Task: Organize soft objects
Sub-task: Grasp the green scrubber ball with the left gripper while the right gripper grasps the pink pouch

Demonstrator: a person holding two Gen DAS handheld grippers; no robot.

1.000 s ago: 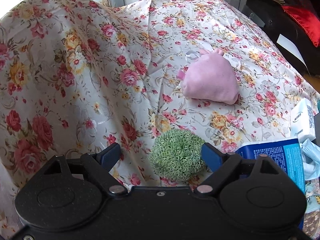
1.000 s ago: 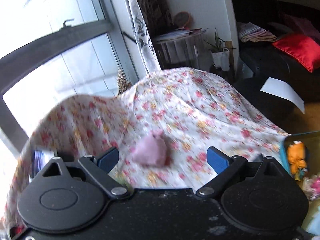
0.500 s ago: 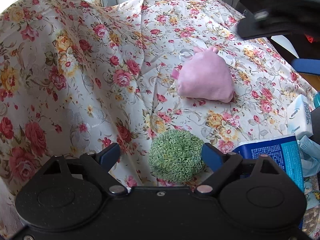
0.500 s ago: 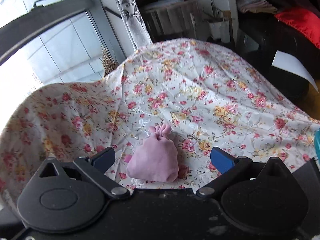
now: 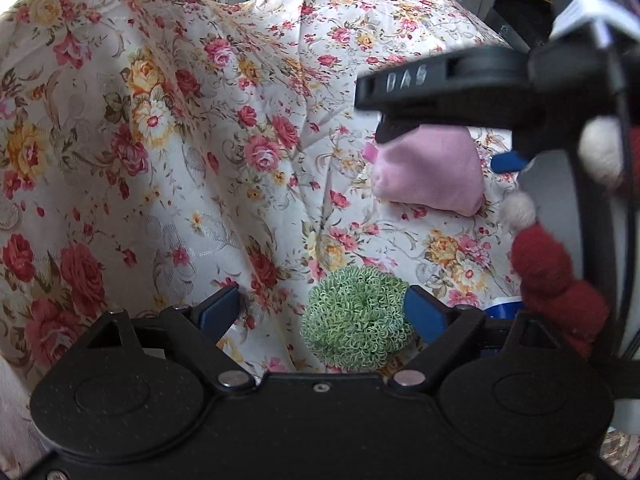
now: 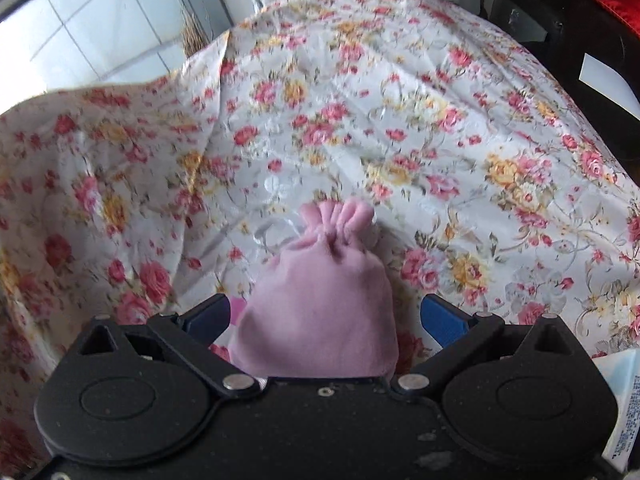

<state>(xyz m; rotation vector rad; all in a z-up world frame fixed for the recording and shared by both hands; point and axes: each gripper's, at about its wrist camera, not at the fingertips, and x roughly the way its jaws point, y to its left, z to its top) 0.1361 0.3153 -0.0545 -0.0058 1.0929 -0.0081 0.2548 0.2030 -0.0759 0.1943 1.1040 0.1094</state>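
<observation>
Left wrist view: left gripper (image 5: 320, 312) angled steeply down at floral cloth (image 5: 168, 152), jaws wide apart, clamping nothing; green loopy ball (image 5: 358, 320) lower centre between fingers, crowding right-hand finger, contact unclear; likely straddled ready for pickup. Pink pouch (image 5: 430, 170) right of centre on cloth, right gripper (image 5: 448, 136) above it at upper right, red-and-white woolly sleeve (image 5: 556, 276) at right edge

Right wrist view: right gripper (image 6: 326, 316) tilted steeply down, jaws apart, pink pouch (image 6: 320, 304) lower centre between fingers, pads clear of it, no grip yet; gathered neck points toward upper frame; floral cloth (image 6: 440, 120) fills background
</observation>
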